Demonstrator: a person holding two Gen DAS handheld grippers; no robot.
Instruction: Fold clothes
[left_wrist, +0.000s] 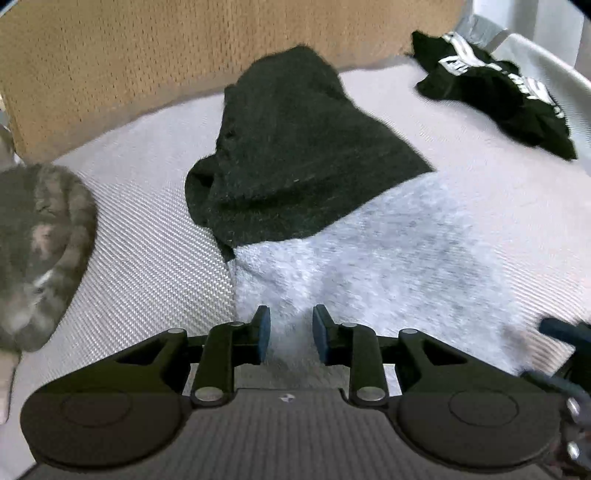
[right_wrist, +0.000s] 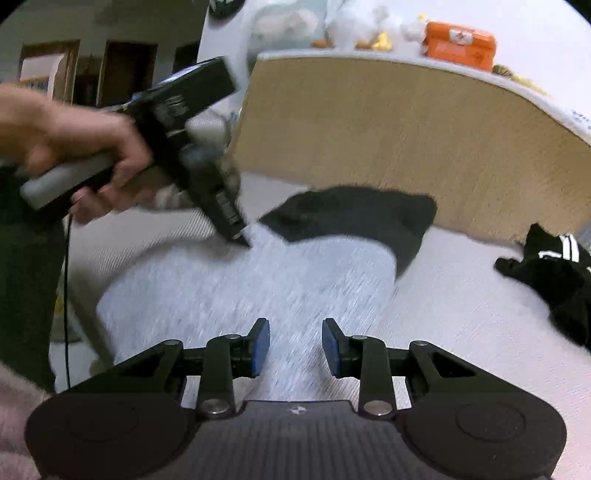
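A bed with a white woven mattress cover fills both views, and a tan mesh headboard closes its far edge across the top of the frame. In the middle lies a garment, light grey in the near part and black in the far part. At the upper right a crumpled black garment with white stripes lies apart from it. At the left edge of the left wrist view a tabby cat is curled on the cover. The left gripper hangs over the grey part, its jaws narrow and empty. The right gripper also stands narrowly apart over the grey cloth, holding nothing. Bare cover remains between the garments
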